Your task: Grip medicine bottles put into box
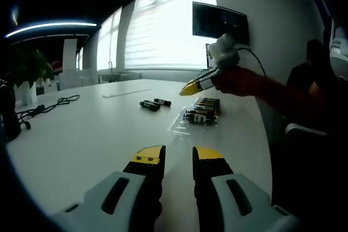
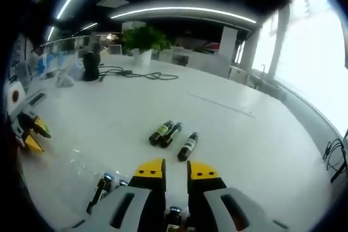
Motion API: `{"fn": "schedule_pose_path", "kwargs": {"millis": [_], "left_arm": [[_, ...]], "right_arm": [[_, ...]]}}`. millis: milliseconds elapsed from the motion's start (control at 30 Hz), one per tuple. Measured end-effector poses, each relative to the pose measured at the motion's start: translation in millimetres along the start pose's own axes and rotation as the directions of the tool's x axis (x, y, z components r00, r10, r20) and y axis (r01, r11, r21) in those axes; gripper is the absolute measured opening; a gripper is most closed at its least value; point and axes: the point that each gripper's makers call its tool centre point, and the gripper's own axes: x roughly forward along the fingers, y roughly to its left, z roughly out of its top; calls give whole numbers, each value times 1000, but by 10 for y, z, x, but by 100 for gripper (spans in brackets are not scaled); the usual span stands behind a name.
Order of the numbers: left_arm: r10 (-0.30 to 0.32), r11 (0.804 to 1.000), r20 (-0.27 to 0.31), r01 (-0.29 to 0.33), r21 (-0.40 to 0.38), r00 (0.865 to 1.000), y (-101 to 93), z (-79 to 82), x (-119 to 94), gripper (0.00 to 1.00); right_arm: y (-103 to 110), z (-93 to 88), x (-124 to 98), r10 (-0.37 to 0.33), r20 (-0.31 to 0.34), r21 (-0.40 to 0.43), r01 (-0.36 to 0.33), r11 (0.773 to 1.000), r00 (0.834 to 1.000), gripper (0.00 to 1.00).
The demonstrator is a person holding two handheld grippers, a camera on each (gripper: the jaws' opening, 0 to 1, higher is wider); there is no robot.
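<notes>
White tabletop (image 2: 109,112) held three loose medicine bottles (image 2: 173,137); right tongs (image 2: 176,171) (slightly parted, empty) hovered above the clear box (image 1: 198,117), risking knocking packed bottles.

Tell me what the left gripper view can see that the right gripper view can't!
The left gripper view has a dark screen on the wall, bright window blinds and a clear box already holding bottles. The right gripper view has a potted plant and a black cable. Both share the white table and three loose medicine bottles lying on it. Each view has the other gripper too: the right gripper over the box, the left gripper at the edge.
</notes>
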Motion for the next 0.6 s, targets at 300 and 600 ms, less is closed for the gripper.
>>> {"fn": "schedule_pose_path", "kwargs": {"millis": [300, 600], "left_arm": [[0, 1000, 0, 0, 0, 1000, 2, -3, 1, 14], [0, 1000, -2, 0, 1, 1000, 2, -6, 2, 14]], "right_arm": [[-85, -28, 121, -5, -32, -15, 5, 1000, 999, 12], [-136, -31, 236, -9, -53, -21, 8, 1000, 999, 12]]}}
